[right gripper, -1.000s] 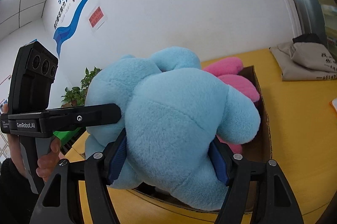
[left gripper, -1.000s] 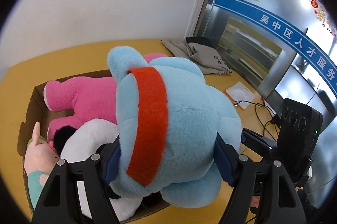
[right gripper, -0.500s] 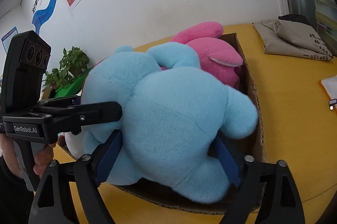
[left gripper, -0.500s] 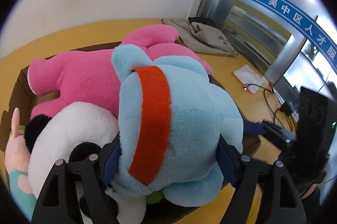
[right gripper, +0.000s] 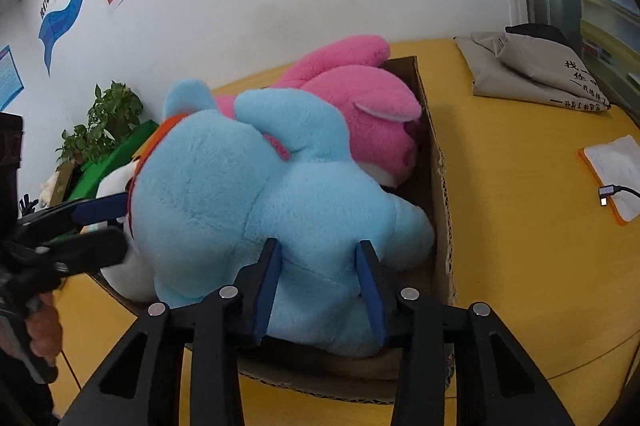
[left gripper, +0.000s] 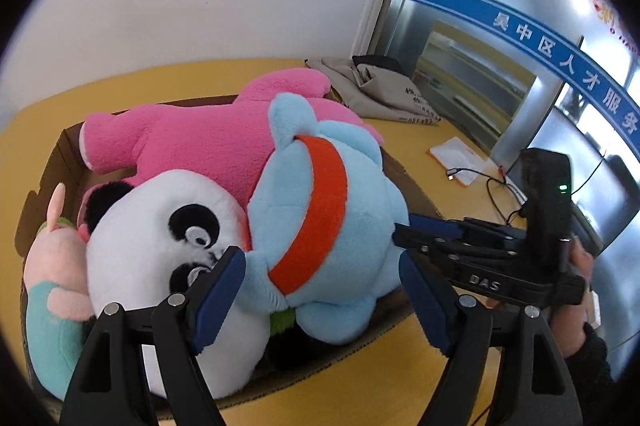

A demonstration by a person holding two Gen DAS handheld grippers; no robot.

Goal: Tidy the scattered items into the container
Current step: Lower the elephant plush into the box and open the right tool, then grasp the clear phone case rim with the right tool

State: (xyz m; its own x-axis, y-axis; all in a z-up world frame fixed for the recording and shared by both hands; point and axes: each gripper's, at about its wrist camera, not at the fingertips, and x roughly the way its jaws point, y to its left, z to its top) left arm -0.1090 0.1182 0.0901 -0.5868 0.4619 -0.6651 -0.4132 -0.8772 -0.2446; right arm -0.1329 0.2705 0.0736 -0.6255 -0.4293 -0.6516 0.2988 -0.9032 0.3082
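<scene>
Inside cardboard box (left gripper: 60,162): plush toys (left gripper: 328,222).

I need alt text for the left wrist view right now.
A blue plush toy lies in a cardboard box on a panda and pink plush, between the open left gripper fingers.
</scene>
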